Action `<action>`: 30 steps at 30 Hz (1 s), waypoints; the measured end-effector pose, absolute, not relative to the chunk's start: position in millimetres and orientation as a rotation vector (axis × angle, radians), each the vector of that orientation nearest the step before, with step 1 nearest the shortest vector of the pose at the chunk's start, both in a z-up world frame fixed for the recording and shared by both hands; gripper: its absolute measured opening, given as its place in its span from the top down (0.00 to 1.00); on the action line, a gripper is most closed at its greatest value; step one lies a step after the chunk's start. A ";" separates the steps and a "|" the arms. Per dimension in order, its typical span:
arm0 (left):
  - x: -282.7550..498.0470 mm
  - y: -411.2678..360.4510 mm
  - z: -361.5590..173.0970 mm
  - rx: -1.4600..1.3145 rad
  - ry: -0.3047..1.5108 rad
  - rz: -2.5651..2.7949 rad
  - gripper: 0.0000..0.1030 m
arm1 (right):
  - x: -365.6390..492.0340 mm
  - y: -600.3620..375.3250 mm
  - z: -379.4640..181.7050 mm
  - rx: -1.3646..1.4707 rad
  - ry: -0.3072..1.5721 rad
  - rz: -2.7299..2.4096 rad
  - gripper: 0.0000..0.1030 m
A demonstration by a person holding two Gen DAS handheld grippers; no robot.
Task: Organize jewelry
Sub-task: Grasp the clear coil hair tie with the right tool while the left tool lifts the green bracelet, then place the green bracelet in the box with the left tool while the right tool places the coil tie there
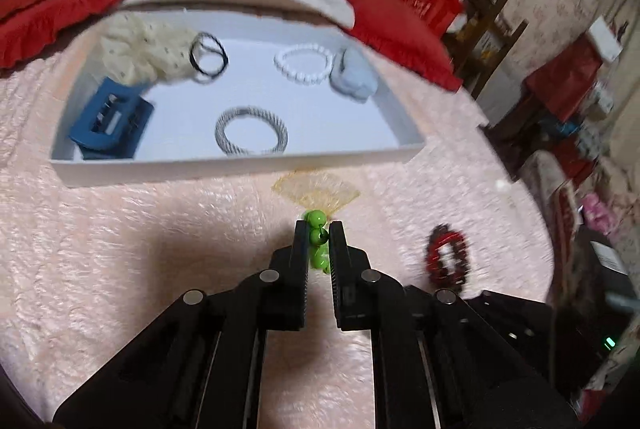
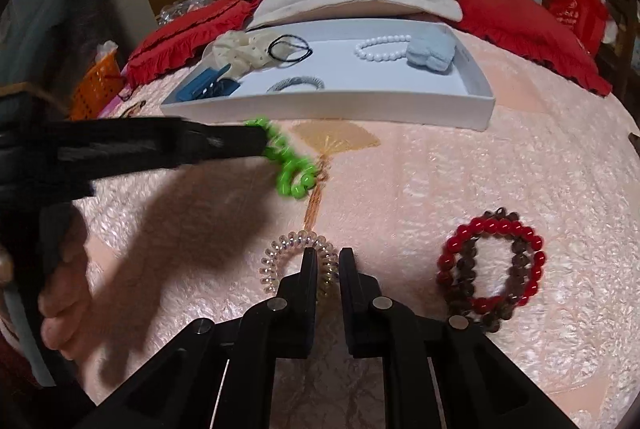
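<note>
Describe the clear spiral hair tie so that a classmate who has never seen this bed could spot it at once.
Start at the white tray on the pink bedspread, then come toward the right gripper. The clear spiral hair tie lies flat just at its tips. Unlike the red and brown bead bracelets beside it, it is a see-through coil.

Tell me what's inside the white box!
In the white box: a blue claw clip, cream scrunchie, black hair ties, white bead bracelet, grey band, pale blue fluffy thing. Anything under them is hidden.

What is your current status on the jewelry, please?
Left gripper shut on green spiral hair tie, short of white tray. Right gripper over clear spiral hair tie, grip unclear. Red bead bracelet on bedspread; path clear.
</note>
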State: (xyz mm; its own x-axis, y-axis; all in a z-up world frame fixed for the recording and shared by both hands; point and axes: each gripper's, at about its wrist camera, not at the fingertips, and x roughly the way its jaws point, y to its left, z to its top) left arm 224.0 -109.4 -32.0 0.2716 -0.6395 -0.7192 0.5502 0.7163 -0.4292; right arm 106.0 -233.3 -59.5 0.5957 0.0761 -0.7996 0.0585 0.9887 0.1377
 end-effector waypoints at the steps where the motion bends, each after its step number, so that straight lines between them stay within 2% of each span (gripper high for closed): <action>1: 221.7 -103.5 -26.6 -0.119 1.008 -0.809 0.92 | 105.6 -234.5 -54.9 0.155 0.925 0.005 0.90; 16: 225.9 -23.8 14.9 -0.249 0.900 -0.714 0.92 | 121.6 -250.3 3.8 0.197 0.843 -0.002 0.90; 25: 242.7 -53.4 36.7 -0.160 0.920 -0.719 0.92 | 163.8 -277.7 20.7 0.200 0.837 -0.021 0.90; 30: 269.3 -81.8 39.7 -0.085 0.941 -0.681 0.92 | 196.1 -292.4 11.4 0.265 0.880 -0.004 0.90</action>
State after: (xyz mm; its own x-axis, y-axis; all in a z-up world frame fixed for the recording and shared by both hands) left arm 269.3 -81.8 39.7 0.3978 -0.5729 -0.7166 0.5019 0.7897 -0.3528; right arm 196.1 -292.4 11.4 0.6390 0.1055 -0.7619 0.1120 0.9672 0.2278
